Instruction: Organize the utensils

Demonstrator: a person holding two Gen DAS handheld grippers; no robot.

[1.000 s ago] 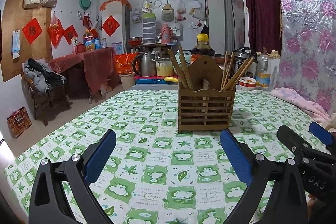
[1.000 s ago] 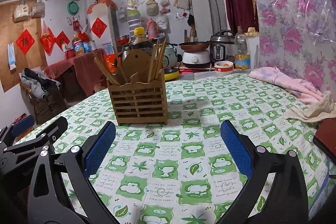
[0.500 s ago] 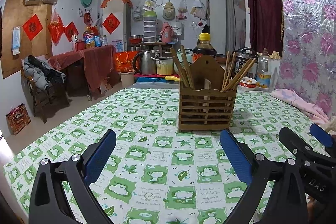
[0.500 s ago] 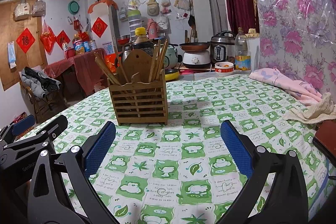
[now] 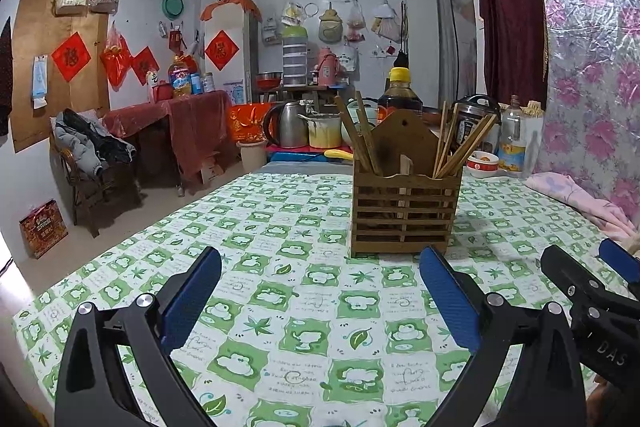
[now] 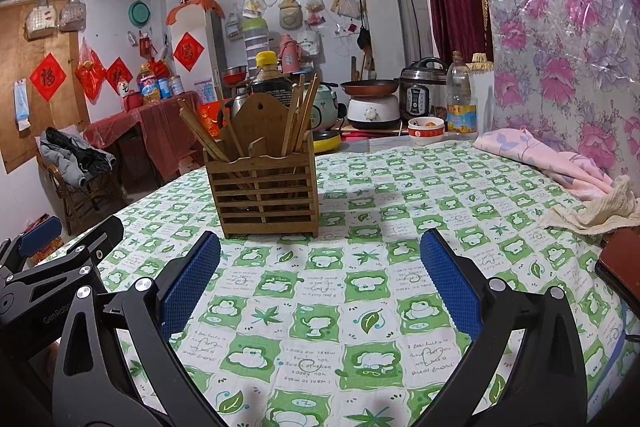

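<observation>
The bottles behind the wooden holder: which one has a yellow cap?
The dark soy-sauce bottle directly behind the wooden chopstick holder has it. The clear oil bottle near the floral wall, right of the rice cooker, shows no yellow cap.

On your right gripper (image 5: 616, 263), seen from the left wrist, you can read "DAS" in pale letters on its black frame; on your left gripper (image 6: 60, 235), seen from the right wrist, "GenRob" shows before it is cut off; the tablecloth (image 6: 400, 195) squares carry small mirrored script, too small to read with certainty.
</observation>
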